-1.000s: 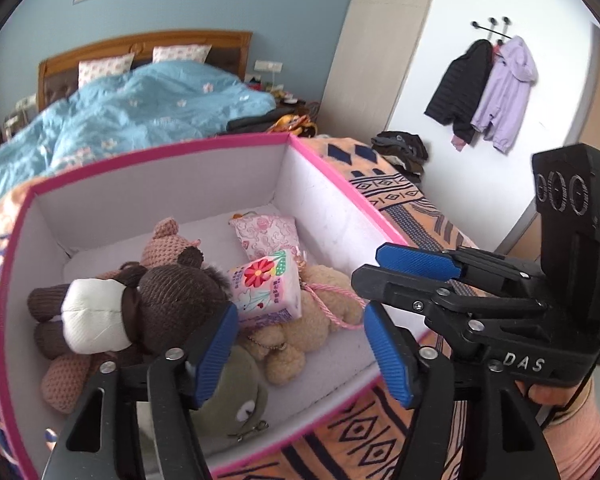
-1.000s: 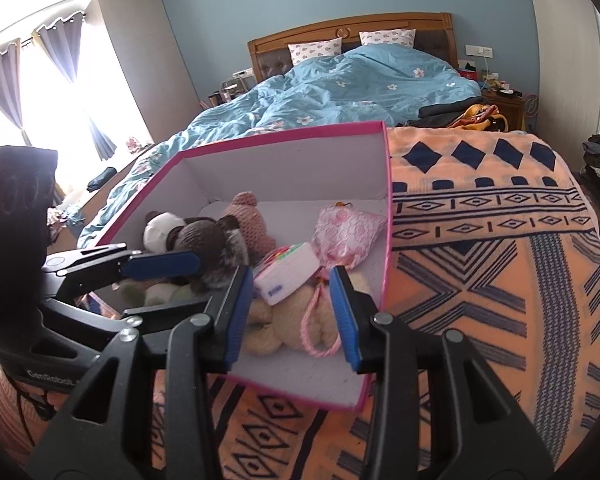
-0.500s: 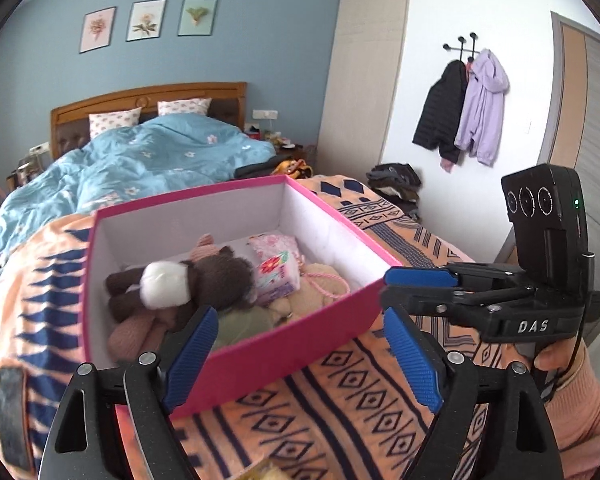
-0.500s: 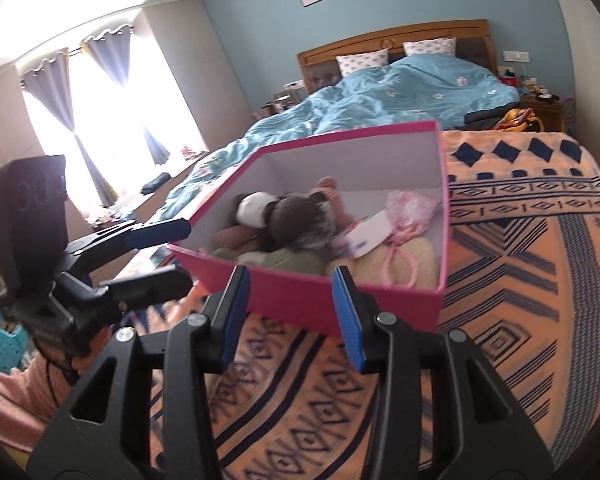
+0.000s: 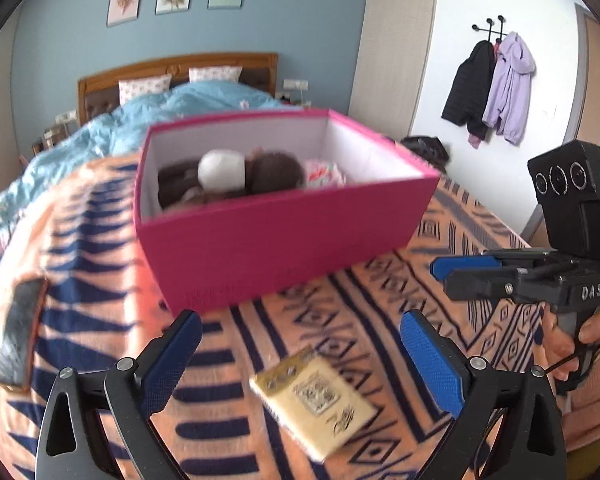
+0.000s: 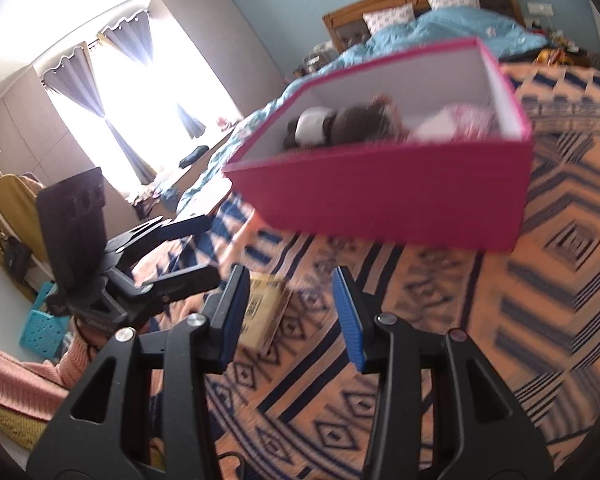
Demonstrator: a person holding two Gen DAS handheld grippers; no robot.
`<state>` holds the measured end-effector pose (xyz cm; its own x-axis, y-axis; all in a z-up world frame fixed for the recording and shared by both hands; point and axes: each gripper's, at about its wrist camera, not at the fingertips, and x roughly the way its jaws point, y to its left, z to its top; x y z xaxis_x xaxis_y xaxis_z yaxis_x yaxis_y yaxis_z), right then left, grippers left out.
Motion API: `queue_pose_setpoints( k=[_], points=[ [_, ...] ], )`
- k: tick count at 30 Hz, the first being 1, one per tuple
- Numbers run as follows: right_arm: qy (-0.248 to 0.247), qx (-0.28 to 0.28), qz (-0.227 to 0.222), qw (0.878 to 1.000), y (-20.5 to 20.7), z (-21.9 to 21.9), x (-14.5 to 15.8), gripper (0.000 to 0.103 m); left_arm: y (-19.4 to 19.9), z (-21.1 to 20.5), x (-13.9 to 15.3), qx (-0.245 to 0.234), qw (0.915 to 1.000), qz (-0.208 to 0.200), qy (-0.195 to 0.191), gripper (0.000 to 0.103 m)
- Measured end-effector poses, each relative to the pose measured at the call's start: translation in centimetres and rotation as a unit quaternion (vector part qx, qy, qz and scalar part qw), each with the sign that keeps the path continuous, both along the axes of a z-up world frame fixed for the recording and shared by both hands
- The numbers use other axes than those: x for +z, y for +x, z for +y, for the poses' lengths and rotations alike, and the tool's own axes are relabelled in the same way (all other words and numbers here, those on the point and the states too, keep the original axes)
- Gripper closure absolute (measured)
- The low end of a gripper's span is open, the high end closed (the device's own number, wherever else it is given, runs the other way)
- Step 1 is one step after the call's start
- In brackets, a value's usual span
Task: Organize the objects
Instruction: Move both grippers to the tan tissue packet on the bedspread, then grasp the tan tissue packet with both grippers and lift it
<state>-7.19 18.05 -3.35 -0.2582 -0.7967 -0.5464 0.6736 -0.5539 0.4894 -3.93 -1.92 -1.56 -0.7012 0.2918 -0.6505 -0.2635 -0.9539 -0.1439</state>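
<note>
A pink box (image 5: 284, 248) stands on the patterned orange blanket (image 5: 380, 304), with a brown plush toy with a white muzzle (image 5: 236, 172) and other soft things inside. A flat yellow packet (image 5: 316, 396) lies on the blanket in front of the box. My left gripper (image 5: 300, 360) hovers over the packet, its jaws opening wide and gripping nothing. In the right wrist view the packet (image 6: 266, 312) lies just left of my right gripper (image 6: 292, 316), which is open and empty, short of the box (image 6: 380, 200). The left gripper (image 6: 184, 248) shows at the left there.
A dark flat object (image 5: 20, 336) lies on the blanket at the left. Behind the box is a bed with a blue duvet (image 5: 204, 100). Coats (image 5: 496, 88) hang on the right wall. A person's hand in a pink sleeve (image 5: 580, 360) holds the right gripper.
Both grippers have drawn back from inside the box to the blanket in front of it. The left jaws have spread much wider. The yellow packet has come into view.
</note>
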Motion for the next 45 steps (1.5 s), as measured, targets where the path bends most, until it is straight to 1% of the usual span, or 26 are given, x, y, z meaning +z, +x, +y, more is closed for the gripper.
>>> queue_pose_setpoints(
  k=[3,5,7,9,11,15,18,19,20,23,30,31,37,41,43,44,45],
  points=[
    [0.01,0.022,-0.019,1.0,0.8,-0.9,-1.4,0.058,-0.2,-0.8,-1.3,-0.005,0.9996,-0.023,0.015,0.002],
    [0.005,0.043,-0.039,0.998,1.3,-1.5,-2.2,0.058,-0.3,-1.1,-2.3,-0.011,0.9989,-0.038,0.023,0.003],
    [0.012,0.057,-0.046,0.997,1.9,-2.1,-2.9,0.058,-0.4,-1.3,-2.9,-0.014,0.9984,-0.048,0.027,0.004],
    [0.016,0.072,-0.055,0.996,2.3,-2.9,-3.5,0.058,-0.6,-1.4,-3.3,-0.023,0.9978,-0.055,0.029,0.006],
    [0.01,0.094,-0.076,0.993,2.6,-3.7,-4.2,0.058,-0.8,-1.4,-3.7,-0.029,0.9972,-0.063,0.03,0.01],
    [0.021,0.136,-0.094,0.986,3.8,-5.4,-5.5,0.058,-1.7,-1.5,-4.2,-0.044,0.9951,-0.079,0.041,0.015],
    [0.023,0.151,-0.108,0.982,4.2,-6.4,-6.5,0.058,-2.6,-1.6,-4.8,-0.055,0.9923,-0.098,0.052,0.024],
    [0.022,0.15,-0.112,0.982,4.1,-6.5,-6.7,0.058,-2.7,-1.5,-5.0,-0.06,0.9915,-0.103,0.054,0.029],
    [0.02,0.145,-0.113,0.983,4.0,-6.6,-6.8,0.058,-2.8,-1.5,-5.1,-0.064,0.9907,-0.106,0.056,0.032],
    [0.01,0.13,-0.113,0.985,3.4,-6.1,-6.9,0.058,-2.8,-1.2,-5.6,-0.076,0.9881,-0.12,0.058,0.035],
    [0.012,0.082,-0.1,0.992,2.3,-4.2,-6.8,0.058,-2.1,-0.8,-5.7,-0.096,0.9832,-0.135,0.076,0.035],
    [0.011,0.076,-0.099,0.992,2.1,-4.0,-6.7,0.058,-2.0,-0.7,-5.7,-0.099,0.9829,-0.136,0.076,0.035],
    [0.022,0.053,-0.095,0.994,1.7,-2.5,-6.5,0.058,-1.6,-0.3,-5.9,-0.107,0.9785,-0.141,0.105,0.036],
    [0.018,0.029,-0.094,0.995,1.1,-1.1,-6.0,0.058,-1.0,0.3,-6.0,-0.119,0.9766,-0.142,0.11,0.036],
    [0.018,0.013,-0.092,0.995,0.8,-0.6,-5.7,0.058,-0.8,0.7,-5.9,-0.13,0.9739,-0.145,0.118,0.036],
    [0.021,0.01,-0.09,0.996,0.7,-0.7,-5.7,0.058,-0.6,1.0,-5.9,-0.14,0.971,-0.148,0.126,0.036],
    [0.024,0.007,-0.089,0.996,0.7,-0.7,-5.7,0.058,-0.4,1.3,-5.9,-0.147,0.9699,-0.148,0.126,0.036]
  ],
)
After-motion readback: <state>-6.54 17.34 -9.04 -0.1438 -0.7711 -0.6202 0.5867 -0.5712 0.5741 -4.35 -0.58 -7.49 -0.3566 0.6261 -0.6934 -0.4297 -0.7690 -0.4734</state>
